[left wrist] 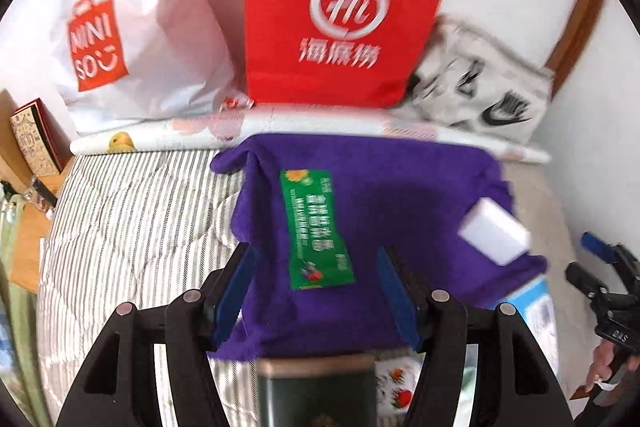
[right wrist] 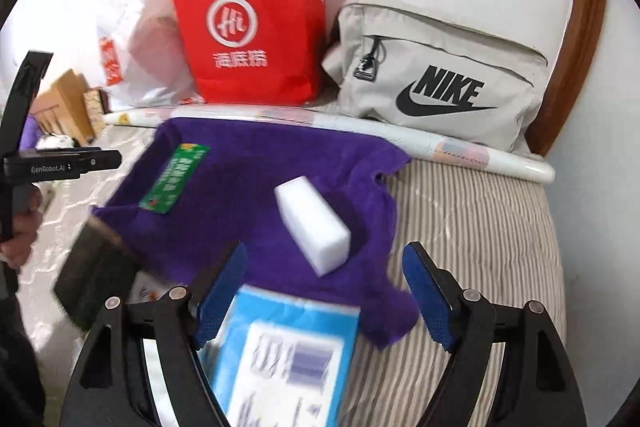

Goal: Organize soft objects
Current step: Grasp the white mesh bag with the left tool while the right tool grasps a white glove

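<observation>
A purple towel [left wrist: 400,195] [right wrist: 256,163] lies spread on the striped bed cover [left wrist: 132,211] [right wrist: 472,227]. On it rest a green snack packet [left wrist: 312,227] [right wrist: 174,179] and a white sponge block [left wrist: 494,233] [right wrist: 314,223]. My left gripper [left wrist: 316,251] hovers open over the towel's near edge, with the green packet lying below and between its blue pads [left wrist: 234,291] untouched. My right gripper [right wrist: 326,251] is open above the towel, just short of the sponge. A blue-and-white packet [right wrist: 280,347] [left wrist: 536,303] lies under its jaws.
Against the wall stand a red paper bag [left wrist: 340,11] [right wrist: 248,27], a white Miniso bag [left wrist: 132,43] and a grey Nike bag [right wrist: 436,75] [left wrist: 480,91], behind a paper roll [right wrist: 460,147]. A dark tin [left wrist: 316,387] [right wrist: 92,279] lies at the towel's near edge.
</observation>
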Motion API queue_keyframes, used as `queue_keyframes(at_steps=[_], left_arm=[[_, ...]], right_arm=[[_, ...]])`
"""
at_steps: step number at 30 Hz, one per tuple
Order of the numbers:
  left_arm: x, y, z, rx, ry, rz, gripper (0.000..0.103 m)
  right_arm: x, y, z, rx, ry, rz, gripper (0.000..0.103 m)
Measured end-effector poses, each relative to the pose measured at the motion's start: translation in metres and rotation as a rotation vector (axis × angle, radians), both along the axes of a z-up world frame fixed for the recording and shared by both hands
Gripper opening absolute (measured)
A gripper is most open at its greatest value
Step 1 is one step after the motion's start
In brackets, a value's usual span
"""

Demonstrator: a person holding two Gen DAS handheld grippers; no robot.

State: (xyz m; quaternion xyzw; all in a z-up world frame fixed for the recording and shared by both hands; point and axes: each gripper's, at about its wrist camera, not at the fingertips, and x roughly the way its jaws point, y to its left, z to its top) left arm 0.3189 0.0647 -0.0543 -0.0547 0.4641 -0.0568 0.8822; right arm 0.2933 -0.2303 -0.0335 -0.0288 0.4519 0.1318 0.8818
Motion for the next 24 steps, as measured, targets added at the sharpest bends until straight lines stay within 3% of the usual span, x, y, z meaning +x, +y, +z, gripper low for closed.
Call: queue_keyframes(at_steps=[3, 9, 13, 17, 20, 24], left_arm=[[-0.029, 0.001, 0.006, -0.007, -0.023, 0.012, 0.061], [-0.088, -0.006, 0.004, -0.024, 0.015, -0.026, 0.061], [-0.135, -0.012, -0.002, -0.023, 0.020, -0.064, 0.061], [-0.174, -0.016, -0.015, -0.075, 0.049, -0.113, 0.061], [-0.197, -0.020, -0.030, -0.157, 0.069, -0.169, 0.076], [-0.217, -0.027, -0.048, -0.113, 0.088, -0.180, 0.076]], right_arm=[[-0.023, -0.004, 0.006, 0.038, 0.007, -0.013, 0.080], [-0.073, -0.006, 0.009, 0.100, 0.014, -0.022, 0.080], [-0.104, -0.002, 0.004, 0.084, 0.028, -0.026, 0.080], [-0.136, -0.001, 0.004, 0.116, 0.015, -0.026, 0.080], [-0.154, -0.001, 0.003, 0.127, 0.011, -0.024, 0.080], [-0.175, 0.002, -0.001, 0.127, 0.015, -0.024, 0.080]])
